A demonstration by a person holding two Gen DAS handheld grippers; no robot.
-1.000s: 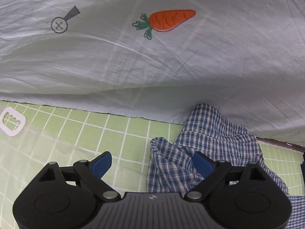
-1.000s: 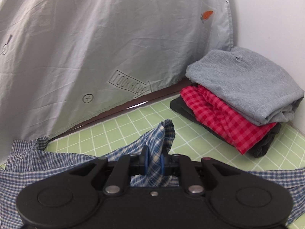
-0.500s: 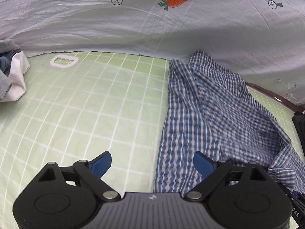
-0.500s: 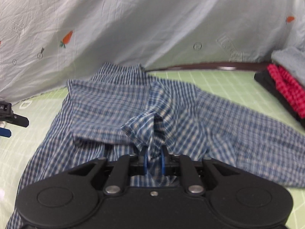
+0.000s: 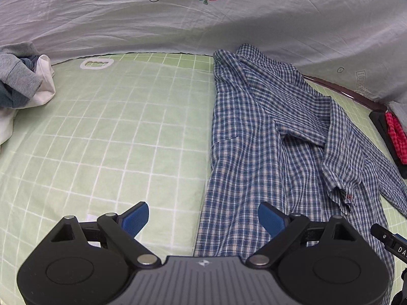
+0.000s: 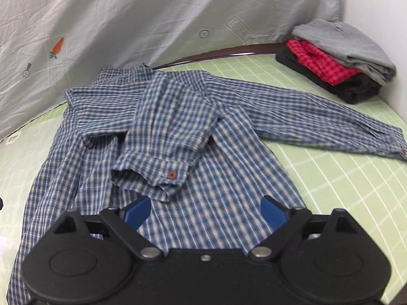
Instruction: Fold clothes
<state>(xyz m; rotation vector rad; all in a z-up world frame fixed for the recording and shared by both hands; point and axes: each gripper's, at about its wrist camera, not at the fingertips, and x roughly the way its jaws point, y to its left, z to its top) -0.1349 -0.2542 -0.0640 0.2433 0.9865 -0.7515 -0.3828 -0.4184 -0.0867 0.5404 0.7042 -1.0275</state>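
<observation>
A blue-and-white checked shirt point(image 6: 178, 132) lies spread on the green grid mat point(image 6: 343, 183), its collar toward the hanging sheet. One sleeve is folded across the body and ends in a cuff point(image 6: 157, 175) with a brown button. The other sleeve point(image 6: 318, 127) stretches out to the right. My right gripper point(image 6: 206, 211) hovers over the shirt's lower body, its jaws opening wide, the cuff lying just ahead of the left pad and nothing pinched. My left gripper point(image 5: 203, 218) is open over the shirt's point(image 5: 267, 139) left hem edge, holding nothing.
A folded stack of grey, red-checked and black clothes point(image 6: 338, 58) sits at the back right corner. A loose heap of grey and white garments point(image 5: 23, 86) lies at the mat's left. A pale sheet with carrot prints point(image 5: 203, 12) hangs behind. Bare mat point(image 5: 101, 132) stretches left of the shirt.
My right gripper let go of the cuff it was pinching and its jaws spread wide; the sleeve now lies across the shirt. Both grippers drew back from the sheet toward the shirt's lower part.
</observation>
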